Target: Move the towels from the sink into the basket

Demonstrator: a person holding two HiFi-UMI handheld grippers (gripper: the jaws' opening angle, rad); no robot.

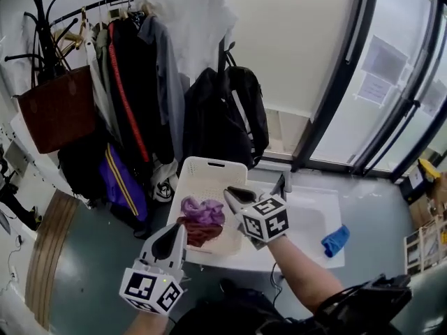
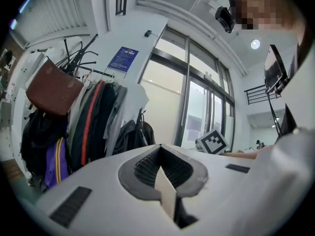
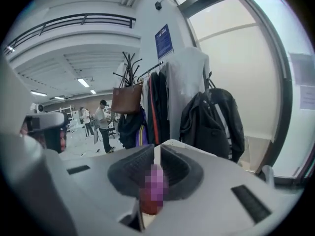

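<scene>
The white basket (image 1: 209,169) stands on the floor left of the white sink (image 1: 316,199). A purple towel (image 1: 202,209) and a dark red towel (image 1: 198,233) lie in the basket. A blue towel (image 1: 335,241) rests on the sink's right edge. My right gripper (image 1: 230,193) hovers over the basket's right side, its jaws shut with nothing gripped; in the right gripper view (image 3: 156,150) only a bit of red and purple shows through the slit behind the tips. My left gripper (image 1: 179,229) is at the basket's near edge and points level, shut and empty (image 2: 159,148).
A coat rack with jackets (image 1: 133,82), a brown bag (image 1: 59,107) and a black backpack (image 1: 223,114) stands behind the basket. The tap (image 1: 281,185) rises at the sink's back edge. Glass doors (image 1: 398,82) run along the right. People stand far off (image 3: 103,122).
</scene>
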